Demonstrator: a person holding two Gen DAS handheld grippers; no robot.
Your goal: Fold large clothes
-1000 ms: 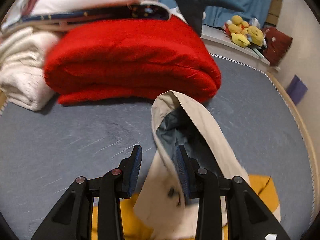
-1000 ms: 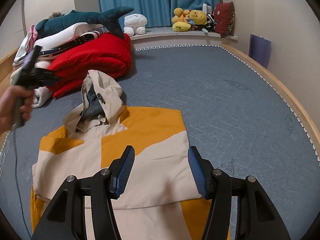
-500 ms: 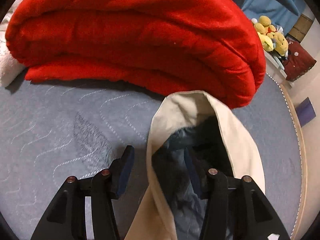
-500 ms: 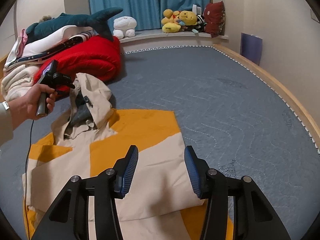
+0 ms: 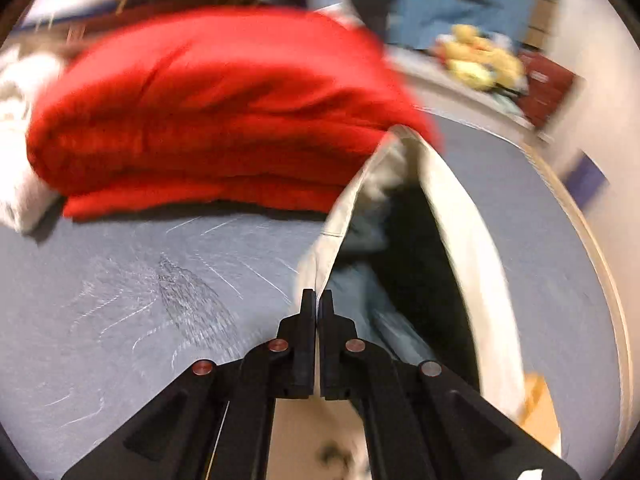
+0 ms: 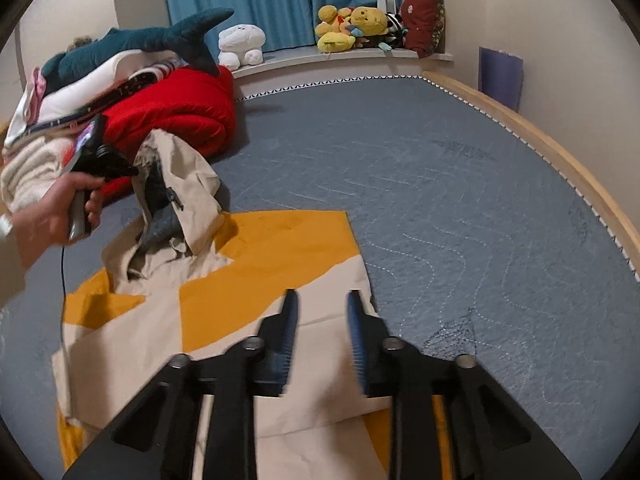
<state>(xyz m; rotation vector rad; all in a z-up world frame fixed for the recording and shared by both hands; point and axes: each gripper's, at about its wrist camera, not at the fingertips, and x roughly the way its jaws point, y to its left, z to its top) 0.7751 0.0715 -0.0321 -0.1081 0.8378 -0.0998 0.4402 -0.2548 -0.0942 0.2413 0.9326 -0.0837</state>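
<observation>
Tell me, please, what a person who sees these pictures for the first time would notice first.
The bright red folded blanket at the far left of the grey bed catches the eye first, with a blue plush shark on the pile behind it. In the foreground lies the beige and yellow hooded jacket; the left gripper is shut on the edge of its hood. The right gripper is closing over the jacket's body.

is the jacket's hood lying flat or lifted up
Lifted: the left gripper is shut on the hood rim, holding it up off the mattress.
</observation>
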